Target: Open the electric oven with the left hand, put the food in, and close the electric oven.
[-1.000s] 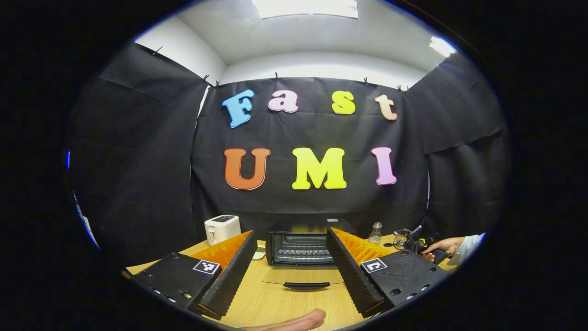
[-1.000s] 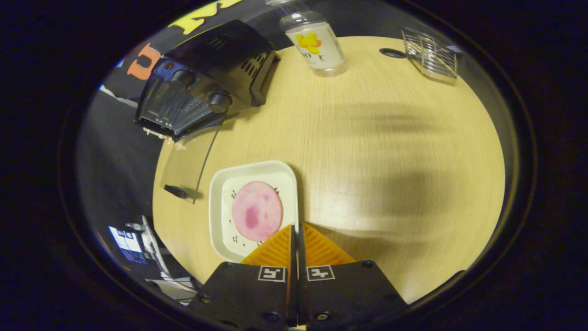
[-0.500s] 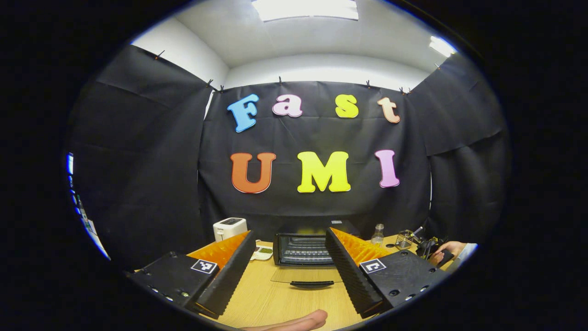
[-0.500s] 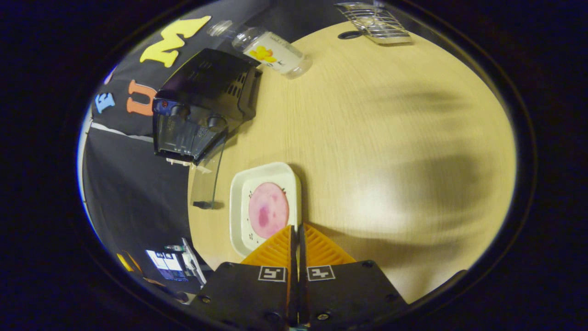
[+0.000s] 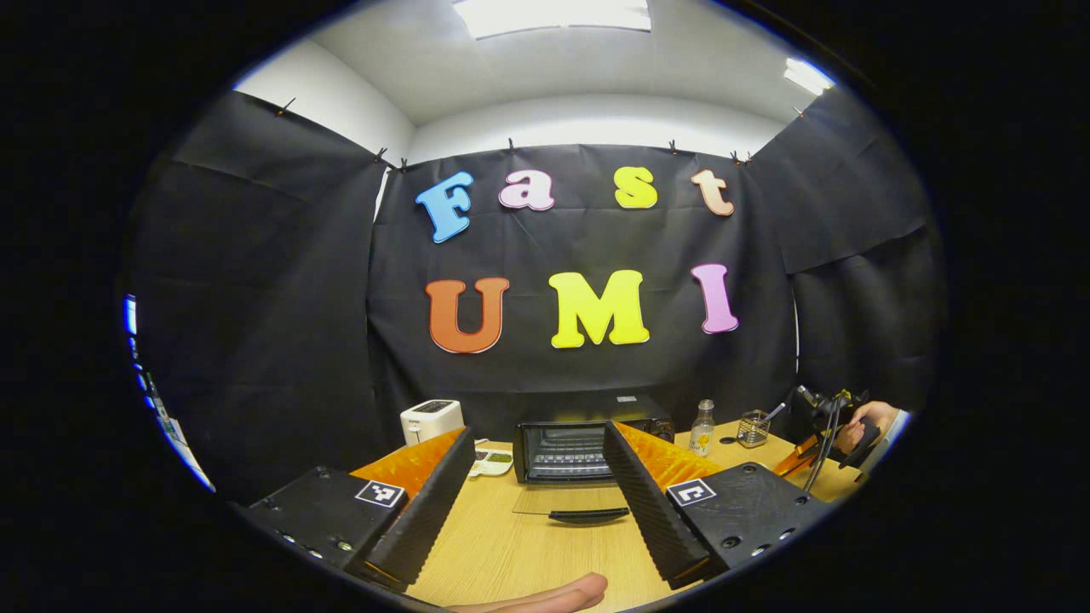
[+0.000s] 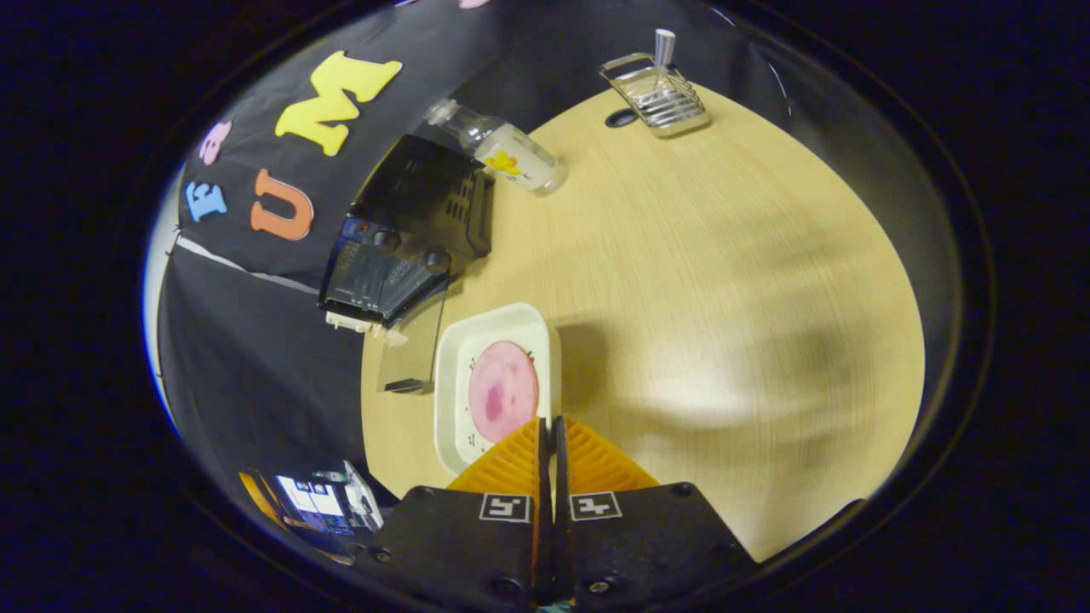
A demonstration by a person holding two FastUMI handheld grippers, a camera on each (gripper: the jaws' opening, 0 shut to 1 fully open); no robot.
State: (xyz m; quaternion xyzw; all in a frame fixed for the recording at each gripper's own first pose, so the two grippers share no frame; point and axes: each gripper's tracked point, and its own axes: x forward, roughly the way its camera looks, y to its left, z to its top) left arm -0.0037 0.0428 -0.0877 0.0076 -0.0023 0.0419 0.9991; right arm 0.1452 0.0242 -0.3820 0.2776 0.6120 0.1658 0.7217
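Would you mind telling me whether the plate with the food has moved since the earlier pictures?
Yes. In the right gripper view the plate, pinched at its edge by the right gripper, now overlaps the open oven door, closer to the oven.

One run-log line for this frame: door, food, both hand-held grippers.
oven door: open, flat | food: on white tray, outside oven | left hand-held gripper: open | right hand-held gripper: shut on tray rim

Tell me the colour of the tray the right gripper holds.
White tray, small dark specks; clearest in the right gripper view.
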